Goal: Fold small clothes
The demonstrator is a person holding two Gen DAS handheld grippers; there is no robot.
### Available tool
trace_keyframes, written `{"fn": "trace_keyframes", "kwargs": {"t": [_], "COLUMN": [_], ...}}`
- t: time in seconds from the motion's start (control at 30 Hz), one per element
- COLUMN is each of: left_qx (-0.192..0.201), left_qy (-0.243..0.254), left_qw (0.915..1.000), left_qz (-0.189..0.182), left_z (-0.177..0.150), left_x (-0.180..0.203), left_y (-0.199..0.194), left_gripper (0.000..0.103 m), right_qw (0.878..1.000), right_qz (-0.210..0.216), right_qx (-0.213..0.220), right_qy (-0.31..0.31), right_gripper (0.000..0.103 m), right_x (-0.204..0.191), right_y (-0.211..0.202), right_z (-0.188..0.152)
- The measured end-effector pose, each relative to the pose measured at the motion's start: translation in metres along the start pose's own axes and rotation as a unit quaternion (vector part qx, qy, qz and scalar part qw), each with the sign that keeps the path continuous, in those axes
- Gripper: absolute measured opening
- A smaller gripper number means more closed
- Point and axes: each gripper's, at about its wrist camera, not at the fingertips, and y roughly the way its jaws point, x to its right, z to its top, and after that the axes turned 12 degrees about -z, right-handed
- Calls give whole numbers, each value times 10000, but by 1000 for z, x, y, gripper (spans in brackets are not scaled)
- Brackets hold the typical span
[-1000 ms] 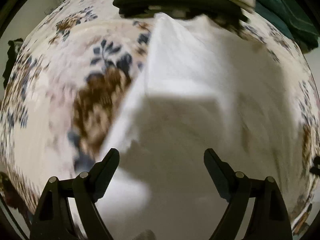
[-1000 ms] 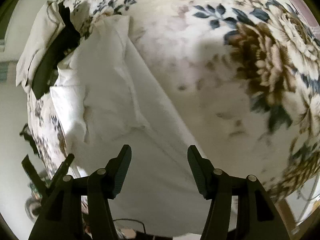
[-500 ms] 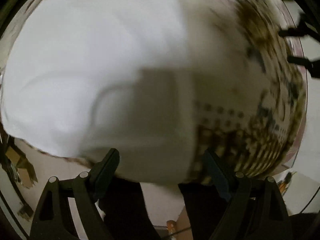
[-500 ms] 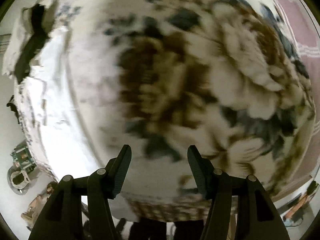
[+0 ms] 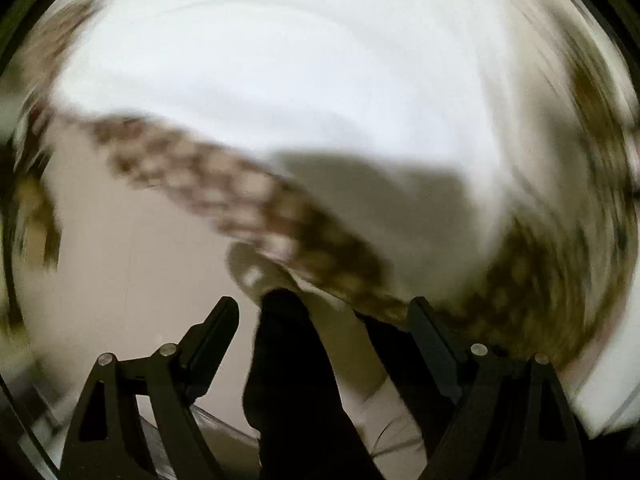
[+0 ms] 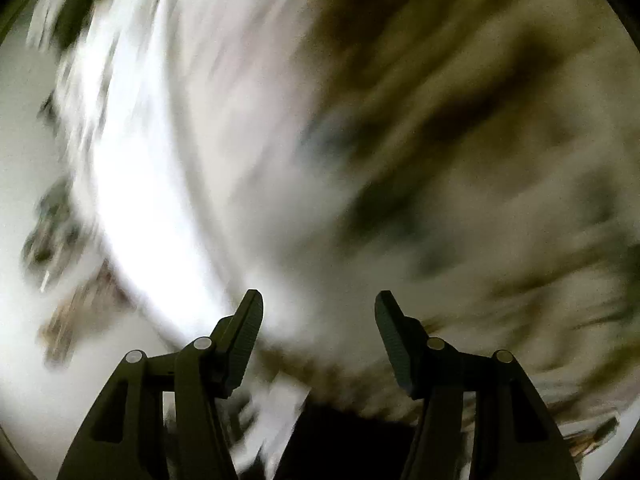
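Left tongs (image 5: 324, 312) empty, right tongs (image 6: 319, 306) empty

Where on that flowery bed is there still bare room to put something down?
Despite the blur: the flowered cover lies bare right of the white garment in the right-hand view. The garment crowds the bed's near edge, where a person's legs stand on the floor.

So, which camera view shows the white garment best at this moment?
The left wrist view. There the white garment fills the upper half as one broad area, with its lower edge visible against the patterned bedspread. In the right wrist view it is only a blurred bright band at the left.
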Motion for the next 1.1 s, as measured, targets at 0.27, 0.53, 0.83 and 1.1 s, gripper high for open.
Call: {"fn": "trace_keyframes", "kwargs": {"t": [0.27, 0.53, 0.83, 1.1], "left_qx": [809, 813, 935, 378], "left_qy": [-724, -676, 654, 1802], "left_qw": [9923, 9926, 9922, 9829], "left_qz": [602, 591, 494, 99], "left_z": [-3, 13, 15, 10], "left_x": [-75, -51, 17, 115], "left_y": [-41, -52, -44, 44], "left_gripper": [86, 86, 86, 84], "right_qw": [9863, 9711, 9923, 9992], "right_qz": [1067, 1420, 134, -297], "right_qx": [-1173, -1891, -1121, 241], "right_qy": [-459, -329, -505, 136], "right_gripper": [58, 2, 51, 51], "right_x": [-74, -56, -19, 27], "right_y": [140, 151, 81, -38], "right_z": [-53, -116, -110, -55]}}
